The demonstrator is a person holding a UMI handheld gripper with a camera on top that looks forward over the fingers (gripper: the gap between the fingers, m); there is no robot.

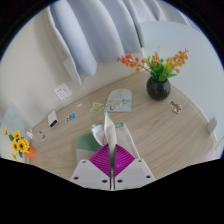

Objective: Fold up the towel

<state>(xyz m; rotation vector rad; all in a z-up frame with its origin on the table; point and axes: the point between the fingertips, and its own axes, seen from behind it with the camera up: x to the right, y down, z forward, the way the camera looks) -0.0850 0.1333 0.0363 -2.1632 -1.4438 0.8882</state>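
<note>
My gripper [111,158] is shut, its magenta pads pressed together on a fold of pale towel [107,128]. The towel sticks up from between the fingertips, lifted above the wooden table [140,125]. A bit of green cloth [88,146] shows just left of the fingers; I cannot tell whether it belongs to the towel. The rest of the towel is hidden below the fingers.
A black vase of orange and yellow flowers [158,85] stands beyond the fingers to the right. A pale flat cloth [120,99] lies mid-table. Yellow flowers [18,145] are at the left, small items [53,120] near them. Curtains [85,35] hang behind.
</note>
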